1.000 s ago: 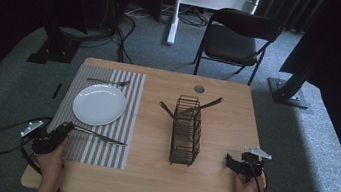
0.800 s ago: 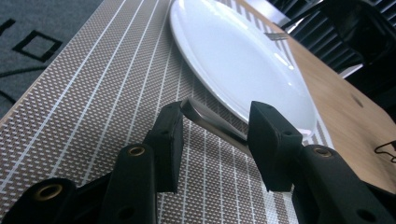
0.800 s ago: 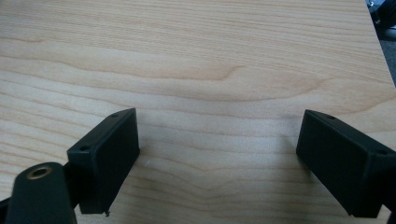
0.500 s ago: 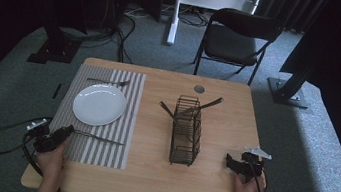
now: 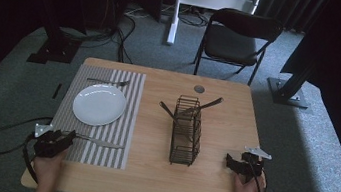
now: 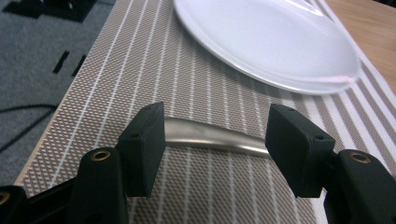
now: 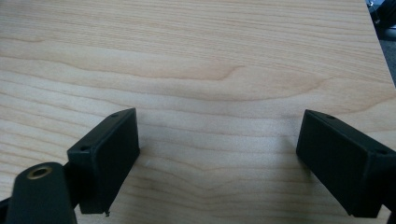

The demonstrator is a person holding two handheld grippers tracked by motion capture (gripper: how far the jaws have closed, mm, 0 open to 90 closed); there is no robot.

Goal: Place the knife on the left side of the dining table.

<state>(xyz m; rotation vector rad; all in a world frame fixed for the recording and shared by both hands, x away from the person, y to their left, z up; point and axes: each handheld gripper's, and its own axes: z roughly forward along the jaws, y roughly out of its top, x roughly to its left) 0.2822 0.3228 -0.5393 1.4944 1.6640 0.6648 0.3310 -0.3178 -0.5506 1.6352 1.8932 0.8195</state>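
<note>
I see a silver knife lying flat on the striped placemat, just below the white plate.

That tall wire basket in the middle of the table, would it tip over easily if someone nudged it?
Probably yes: the wire basket looks tall on a narrow base, and the utensils lean out of its top. Being open wire, it is likely light, so it might also slide on the smooth wooden table.

Bench: pale wood, visible grain. Placemat at its left end: grey-brown weave, thin white stripes. On the placemat: plain glossy white plate, silver knife, silver fork. Right of the placemat: black wire caddy. Both tongs black, left and right. Grey carpet.
</note>
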